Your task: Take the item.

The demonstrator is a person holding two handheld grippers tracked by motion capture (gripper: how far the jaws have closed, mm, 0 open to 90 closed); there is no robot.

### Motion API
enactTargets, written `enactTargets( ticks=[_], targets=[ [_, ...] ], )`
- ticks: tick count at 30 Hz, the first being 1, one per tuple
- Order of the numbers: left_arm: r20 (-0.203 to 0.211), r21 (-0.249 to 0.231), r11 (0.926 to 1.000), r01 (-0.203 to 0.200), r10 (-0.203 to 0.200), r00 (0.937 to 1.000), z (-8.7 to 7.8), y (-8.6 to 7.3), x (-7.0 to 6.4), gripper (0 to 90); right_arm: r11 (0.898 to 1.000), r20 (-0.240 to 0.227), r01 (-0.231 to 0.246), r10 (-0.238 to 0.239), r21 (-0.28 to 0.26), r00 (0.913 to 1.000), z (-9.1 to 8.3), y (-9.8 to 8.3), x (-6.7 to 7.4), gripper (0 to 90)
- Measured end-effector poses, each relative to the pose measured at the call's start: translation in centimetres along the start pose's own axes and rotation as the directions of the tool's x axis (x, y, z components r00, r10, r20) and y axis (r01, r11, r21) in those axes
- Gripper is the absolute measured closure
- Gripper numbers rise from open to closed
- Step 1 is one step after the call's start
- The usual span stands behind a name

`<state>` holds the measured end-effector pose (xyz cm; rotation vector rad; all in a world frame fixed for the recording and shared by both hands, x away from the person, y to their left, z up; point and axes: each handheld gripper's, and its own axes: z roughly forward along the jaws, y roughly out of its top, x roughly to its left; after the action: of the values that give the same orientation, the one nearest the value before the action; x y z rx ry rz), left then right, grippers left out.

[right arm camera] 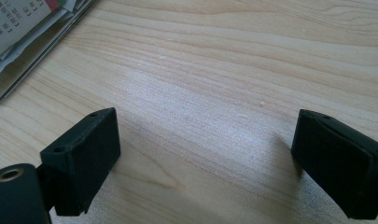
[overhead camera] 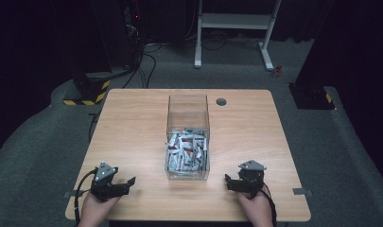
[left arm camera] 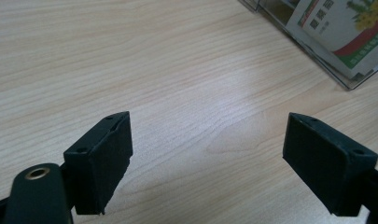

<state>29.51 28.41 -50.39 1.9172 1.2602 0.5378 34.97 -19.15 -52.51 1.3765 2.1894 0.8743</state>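
While both jaws gape empty, the packet box sits between them.

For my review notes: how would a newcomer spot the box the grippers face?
On the wooden table, look to the middle, between the left gripper and right gripper. The box is a tall clear container half-filled with small white packets; nothing else stands upright there.

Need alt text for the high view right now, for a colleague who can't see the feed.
A clear box half full of small packets stands mid-table on a wooden table. Near the front edge, the left gripper and right gripper rest open on either side of it, each held in a hand.
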Motion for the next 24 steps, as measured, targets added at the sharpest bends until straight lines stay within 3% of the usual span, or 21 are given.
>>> enactTargets(
  ticks=[8, 16, 24],
  targets=[
    [0.011, -0.029, 0.9995, 0.016, -0.015, 0.9998, -0.4, 0.6, 0.0, 17.4, 1.0, -0.003, 0.003, -0.003, 0.001, 1.0, 0.0, 0.0, 0.0, 7.8],
    [0.028, -0.055, 0.9984, -0.014, 0.015, 0.9995, -0.5, 1.3, -0.5, 15.9, 1.0, -0.006, 0.007, -0.007, 0.001, 1.0, 0.0, 0.0, 0.0, 7.9],
    [0.013, -0.073, 0.9955, -0.061, 0.062, 0.998, -0.6, 2.6, -1.2, 16.0, 1.0, -0.008, 0.011, -0.011, 0.0, 0.9999, 0.0, 0.0, 0.0, 7.8]
  ],
)
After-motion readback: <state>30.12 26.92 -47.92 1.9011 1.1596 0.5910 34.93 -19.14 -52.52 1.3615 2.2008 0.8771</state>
